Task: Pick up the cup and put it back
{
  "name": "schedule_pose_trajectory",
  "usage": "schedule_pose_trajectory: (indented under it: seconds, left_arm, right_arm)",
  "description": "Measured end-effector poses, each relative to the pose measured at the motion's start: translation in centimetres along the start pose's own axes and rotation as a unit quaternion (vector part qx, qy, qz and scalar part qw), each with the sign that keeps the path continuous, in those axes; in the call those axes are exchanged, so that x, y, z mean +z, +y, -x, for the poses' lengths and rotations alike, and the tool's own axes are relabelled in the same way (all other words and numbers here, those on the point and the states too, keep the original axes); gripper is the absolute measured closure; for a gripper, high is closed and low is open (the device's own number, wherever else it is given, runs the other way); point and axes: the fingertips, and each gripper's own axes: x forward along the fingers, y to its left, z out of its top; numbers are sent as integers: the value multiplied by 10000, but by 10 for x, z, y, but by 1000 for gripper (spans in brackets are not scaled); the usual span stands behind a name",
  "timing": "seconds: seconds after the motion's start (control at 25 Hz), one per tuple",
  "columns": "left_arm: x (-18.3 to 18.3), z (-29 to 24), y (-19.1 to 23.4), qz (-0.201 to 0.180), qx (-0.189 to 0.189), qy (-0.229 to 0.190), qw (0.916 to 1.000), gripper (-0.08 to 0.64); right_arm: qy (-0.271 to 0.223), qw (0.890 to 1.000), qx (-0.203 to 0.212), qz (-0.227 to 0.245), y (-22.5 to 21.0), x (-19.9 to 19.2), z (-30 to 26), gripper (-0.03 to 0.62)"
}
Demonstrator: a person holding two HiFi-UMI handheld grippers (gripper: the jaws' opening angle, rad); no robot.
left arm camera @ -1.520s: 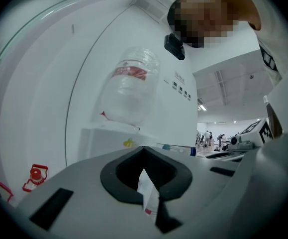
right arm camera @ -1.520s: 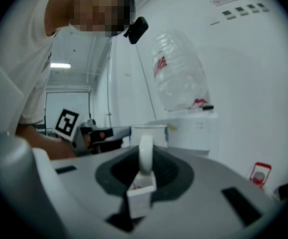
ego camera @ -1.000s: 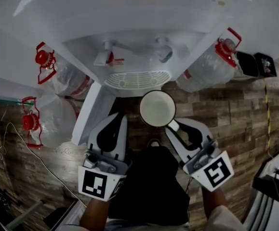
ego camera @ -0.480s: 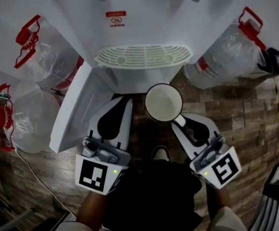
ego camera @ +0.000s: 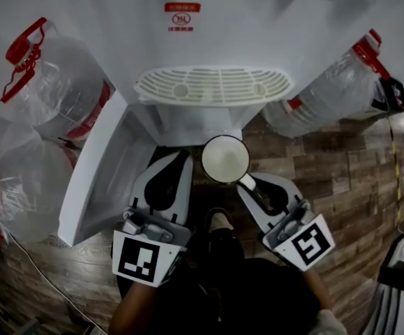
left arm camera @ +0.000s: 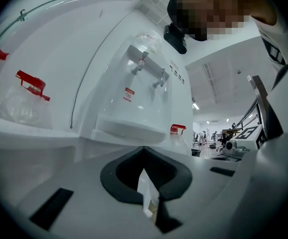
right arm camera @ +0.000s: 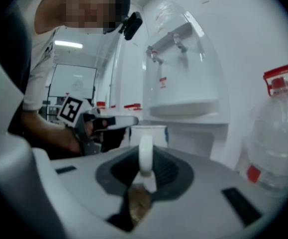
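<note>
Head view looks down; both gripper views face the dispenser (ego camera: 257,26).

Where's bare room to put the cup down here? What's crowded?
Free: the drip tray, nothing on it; also the wood floor right of the cup, before the right bottle. Crowded: the left side, where two left bottles and the open white door close in. The right gripper holds the cup by its handle.

White empty cup (ego camera: 225,158), upright, by its handle in the right hand-held gripper (ego camera: 247,182)
</note>
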Motion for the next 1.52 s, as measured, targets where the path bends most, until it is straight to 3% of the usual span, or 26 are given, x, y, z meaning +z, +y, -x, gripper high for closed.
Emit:
schedule_pose_trajectory:
  seconds: [0.36,0.76,1.2,1.52]
  left_arm:
    - [-23,-1,13,-225,48,90,9997,551]
    - [-16,5,2,68,-97,83,9999,551]
    - [-12,14,-4,-292,-41,147,9995,551]
    - [-9,21,-1,-104,-60,97,9999,552]
  right_arm:
    - [-49,9993,-169,-316,-16,-45,-31,520]
    - [17,9968,-454,-654,-46,-88,-59,520]
    - [148,9965,-571,-597,-65,-120,-91,520]
    - [177,9949,-779,-616,-82,-136,-104,520]
